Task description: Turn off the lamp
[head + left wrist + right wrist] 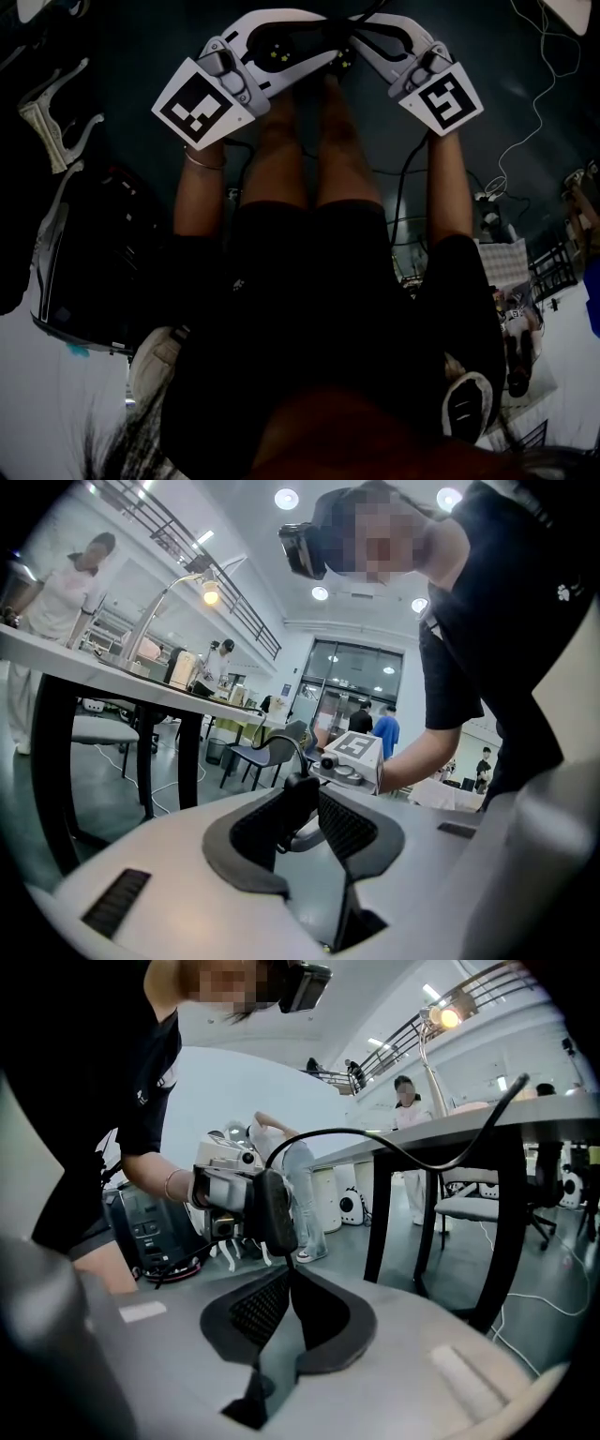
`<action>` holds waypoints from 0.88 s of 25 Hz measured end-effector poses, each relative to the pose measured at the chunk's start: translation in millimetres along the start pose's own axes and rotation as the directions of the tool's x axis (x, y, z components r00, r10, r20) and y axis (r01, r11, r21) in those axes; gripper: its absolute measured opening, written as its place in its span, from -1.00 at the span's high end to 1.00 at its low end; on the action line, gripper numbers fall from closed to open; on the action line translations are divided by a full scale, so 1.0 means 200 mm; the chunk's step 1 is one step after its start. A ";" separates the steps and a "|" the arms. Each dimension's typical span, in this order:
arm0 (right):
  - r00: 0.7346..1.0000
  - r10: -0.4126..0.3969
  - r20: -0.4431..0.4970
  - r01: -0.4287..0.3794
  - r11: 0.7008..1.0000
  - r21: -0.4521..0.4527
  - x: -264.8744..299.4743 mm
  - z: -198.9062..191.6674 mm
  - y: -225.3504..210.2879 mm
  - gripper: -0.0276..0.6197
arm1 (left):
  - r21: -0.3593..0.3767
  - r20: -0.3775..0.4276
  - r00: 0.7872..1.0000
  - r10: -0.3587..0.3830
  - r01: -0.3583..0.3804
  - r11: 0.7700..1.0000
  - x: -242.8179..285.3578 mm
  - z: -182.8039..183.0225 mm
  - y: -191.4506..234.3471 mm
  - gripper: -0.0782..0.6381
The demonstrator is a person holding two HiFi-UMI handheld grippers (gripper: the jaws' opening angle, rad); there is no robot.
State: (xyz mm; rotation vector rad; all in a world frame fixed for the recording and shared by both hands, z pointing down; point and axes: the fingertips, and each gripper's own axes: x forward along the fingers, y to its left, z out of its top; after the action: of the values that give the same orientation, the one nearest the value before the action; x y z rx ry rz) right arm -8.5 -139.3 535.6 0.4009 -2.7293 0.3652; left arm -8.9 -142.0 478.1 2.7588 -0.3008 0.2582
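Observation:
A black inline switch (293, 803) on a black cord (394, 1147) sits between the jaws of my left gripper (305, 803), which is shut on it. My right gripper (286, 1267) faces it from the other side, its tips pinched together on the lower end of the switch (270, 1208). In the head view both grippers meet over the floor in front of the person's knees, left gripper (323, 58) and right gripper (354, 49) tip to tip. The desk lamp (210, 592) on the table is lit, its bulb (448, 1016) glowing.
A dark-legged table (506, 1213) stands to the right with a chair (478, 1206) behind it. A black case (145, 1227) lies on the floor to the left. A white cable (525, 122) trails over the floor. People stand in the background.

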 end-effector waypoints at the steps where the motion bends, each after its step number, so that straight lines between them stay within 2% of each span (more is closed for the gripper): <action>1: 1.000 0.004 0.005 -0.004 1.000 0.005 0.00 0.00 0.00 0.86 | -0.003 0.003 1.000 0.001 -0.001 1.000 0.00 0.00 0.00 0.47; 6: 0.999 0.026 0.033 -0.029 0.997 0.071 0.01 0.01 0.03 0.89 | 0.021 0.017 1.000 0.003 -0.003 1.000 0.00 0.02 0.00 0.46; 11: 0.995 0.080 0.063 -0.087 0.988 0.125 0.01 0.02 0.07 0.90 | 0.025 0.024 1.000 0.005 -0.005 1.000 0.00 0.02 -0.01 0.47; 18: 0.981 0.109 0.162 -0.150 0.952 0.267 -0.03 0.05 0.10 0.90 | -0.029 0.069 0.998 0.002 0.000 1.000 0.00 0.06 0.00 0.46; 22: 0.964 0.119 0.239 -0.195 0.925 0.327 -0.04 0.08 0.11 0.90 | -0.065 0.084 0.996 -0.031 0.037 0.997 0.00 0.06 -0.02 0.46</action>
State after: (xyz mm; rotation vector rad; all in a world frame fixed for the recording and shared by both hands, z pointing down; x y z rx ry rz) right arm -13.1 -122.3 513.5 0.3264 -2.9170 0.9087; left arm -6.3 -143.3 466.4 2.7109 -0.2783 0.1227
